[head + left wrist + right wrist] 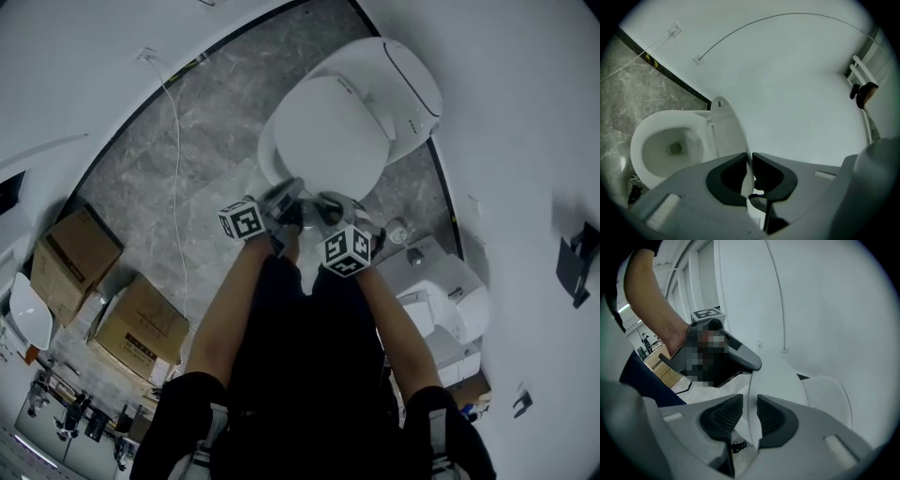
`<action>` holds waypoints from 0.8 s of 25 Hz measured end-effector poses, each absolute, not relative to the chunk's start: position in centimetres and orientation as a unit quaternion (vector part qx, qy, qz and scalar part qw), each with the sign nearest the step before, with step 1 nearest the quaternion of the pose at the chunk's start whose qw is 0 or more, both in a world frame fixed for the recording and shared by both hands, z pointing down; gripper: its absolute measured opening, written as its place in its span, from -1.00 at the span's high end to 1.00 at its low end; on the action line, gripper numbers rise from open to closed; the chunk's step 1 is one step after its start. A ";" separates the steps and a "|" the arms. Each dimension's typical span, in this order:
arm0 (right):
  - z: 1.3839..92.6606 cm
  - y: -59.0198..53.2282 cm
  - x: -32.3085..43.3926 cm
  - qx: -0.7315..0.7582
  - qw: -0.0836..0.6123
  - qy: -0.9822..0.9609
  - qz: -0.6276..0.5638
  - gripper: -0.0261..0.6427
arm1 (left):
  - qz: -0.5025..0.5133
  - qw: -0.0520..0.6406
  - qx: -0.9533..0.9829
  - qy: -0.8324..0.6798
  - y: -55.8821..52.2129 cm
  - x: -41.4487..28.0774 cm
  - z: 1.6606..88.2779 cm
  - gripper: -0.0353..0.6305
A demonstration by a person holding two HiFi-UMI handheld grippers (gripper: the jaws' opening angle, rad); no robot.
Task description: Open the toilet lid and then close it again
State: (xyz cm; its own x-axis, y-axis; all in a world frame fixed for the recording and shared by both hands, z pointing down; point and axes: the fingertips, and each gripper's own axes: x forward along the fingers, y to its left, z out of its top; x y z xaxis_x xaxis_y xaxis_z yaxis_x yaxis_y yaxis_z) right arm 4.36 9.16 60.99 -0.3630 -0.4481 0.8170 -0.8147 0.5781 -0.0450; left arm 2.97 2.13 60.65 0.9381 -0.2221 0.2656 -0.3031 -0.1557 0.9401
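Toilet lid (328,131), half raised above the bowl (670,145). Left gripper (751,161) and right gripper (749,411) each pinch its front edge. Print on the cardboard boxes (141,323) is illegible.

Floor (187,150): grey veined marble. Walls (525,112): plain white, with a black skirting strip (246,31) at the base. Two cardboard boxes (141,323) on the floor, left. A thin white cable (176,141) trails across the floor.
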 end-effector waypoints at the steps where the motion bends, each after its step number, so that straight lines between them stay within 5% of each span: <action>1: 60.7 9.0 4.7 0.404 0.401 -0.792 0.223 0.62 | 0.028 0.628 0.758 -0.173 2.1 3.3 60.3 0.78; 20: 57.1 7.4 10.2 0.451 0.409 -0.776 0.164 0.72 | -0.029 0.635 0.748 -0.194 1.0 8.5 55.9 0.78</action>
